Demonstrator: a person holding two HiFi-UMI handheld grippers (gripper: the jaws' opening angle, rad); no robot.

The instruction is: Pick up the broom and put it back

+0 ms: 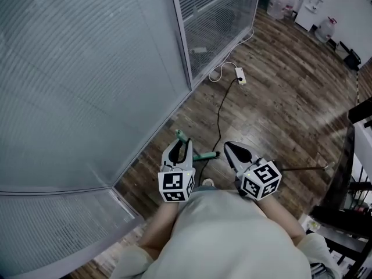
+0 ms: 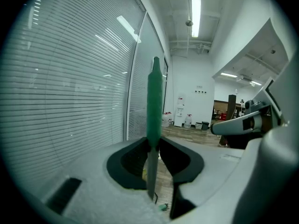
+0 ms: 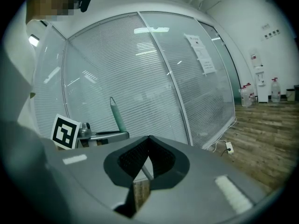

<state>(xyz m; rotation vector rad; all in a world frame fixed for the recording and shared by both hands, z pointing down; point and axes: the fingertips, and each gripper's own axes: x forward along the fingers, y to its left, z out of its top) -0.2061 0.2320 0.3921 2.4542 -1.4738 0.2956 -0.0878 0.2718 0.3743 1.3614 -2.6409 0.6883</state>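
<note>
We hold the broom (image 1: pixel 206 154) off the wooden floor (image 1: pixel 279 97), roughly level across our front, its green grip at the left and its thin grey shaft (image 1: pixel 302 168) running out to the right. Our left gripper (image 1: pixel 182 146) pinches the green grip, its fingers pressed on it from both sides. In the left gripper view the grip (image 2: pixel 154 101) stands up between that gripper's (image 2: pixel 154 143) dark pads. Our right gripper (image 1: pixel 232 149), just beside it, has its fingers drawn together around the grey shaft (image 3: pixel 147 171). To our left stands a glass partition (image 1: pixel 87 68) with blinds. Farther off a power strip (image 1: pixel 240 75) lies on the floor, and water bottles (image 1: pixel 280 3) stand at the far wall.
</note>
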